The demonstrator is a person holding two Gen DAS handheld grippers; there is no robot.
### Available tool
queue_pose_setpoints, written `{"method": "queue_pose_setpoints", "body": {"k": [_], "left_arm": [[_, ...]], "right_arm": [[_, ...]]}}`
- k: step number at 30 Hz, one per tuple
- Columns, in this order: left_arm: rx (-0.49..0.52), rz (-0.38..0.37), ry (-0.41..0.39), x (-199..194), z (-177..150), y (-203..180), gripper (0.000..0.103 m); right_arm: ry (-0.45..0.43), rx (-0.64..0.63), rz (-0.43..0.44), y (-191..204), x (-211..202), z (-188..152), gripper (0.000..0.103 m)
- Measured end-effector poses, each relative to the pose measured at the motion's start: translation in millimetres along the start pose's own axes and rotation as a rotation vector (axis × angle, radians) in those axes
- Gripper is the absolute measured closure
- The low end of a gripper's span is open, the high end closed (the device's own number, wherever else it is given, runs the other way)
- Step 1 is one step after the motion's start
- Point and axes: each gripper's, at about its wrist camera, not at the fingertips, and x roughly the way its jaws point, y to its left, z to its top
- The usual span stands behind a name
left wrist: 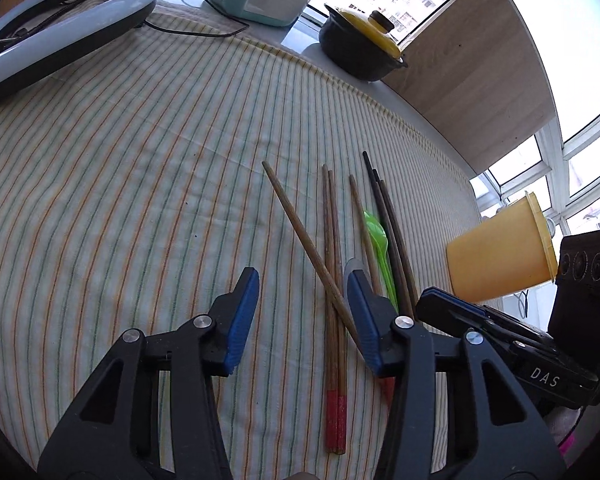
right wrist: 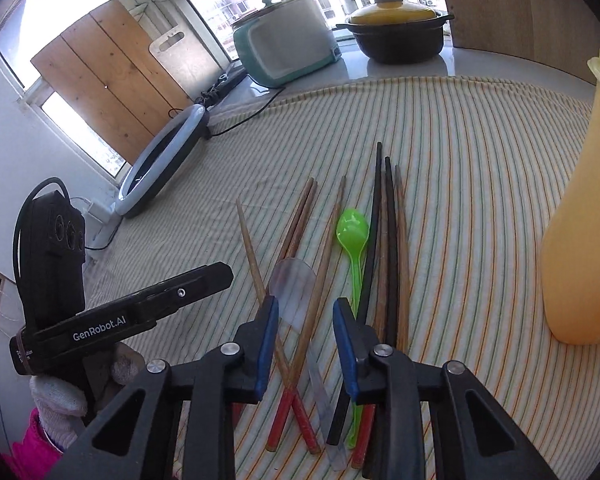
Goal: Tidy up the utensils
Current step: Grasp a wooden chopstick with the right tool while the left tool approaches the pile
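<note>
Left wrist view: your left gripper hangs over the striped cloth, jaws apart, nothing between them. The wooden chopsticks lie just right of the gap, one stick crossing the pair. The green spoon and dark chopsticks sit beyond the right finger. The orange cup stands near the heap, to its right.

Right wrist view: your right gripper is spread open above the heap, gripping nothing. A clear spoon lies between the fingers, over a wooden stick.

Handling, as a guess: sticks are light, stiff and thin, and likely to roll or pivot, so pinch one near the middle, square across the pads. The plastic spoons look slick and light; take one by the handle, not the bowl. Crossed sticks may drag neighbours.
</note>
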Motion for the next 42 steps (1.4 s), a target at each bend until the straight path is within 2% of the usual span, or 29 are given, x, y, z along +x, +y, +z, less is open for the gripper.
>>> {"method": "queue_pose_setpoints", "body": {"k": [7,12,25,29,36,42], "left_arm": [[-0.056,-0.038,0.042,14.5,11.9,3.7,0.066],[-0.079,-0.050,0.042,19.3,18.3,5.4,0.069],[-0.082,-0.053,0.051,24.8,24.0,7.5,0.076],[-0.082,-0.055,0.056,29.1,27.3,8.3,0.084],[-0.070,-0.053,0.048,32.7,28.4,7.4,0.091],[-0.065,-0.062,0.035,29.1,27.8,6.5,0.093]], "right_arm": [[0.038,0.070,0.039,-5.9,18.9,21.8,0.082],[0.061,0.089,0.014,-9.5,31.7,28.2,0.085],[0.102,0.115,-0.016,-16.2,56.2,40.2,0.087],[0.106,0.107,-0.030,-14.2,59.3,43.7,0.088],[0.111,0.089,-0.061,-14.0,61.6,47.0,0.098],[0.104,0.097,-0.044,-19.0,56.1,45.4,0.099]]}}
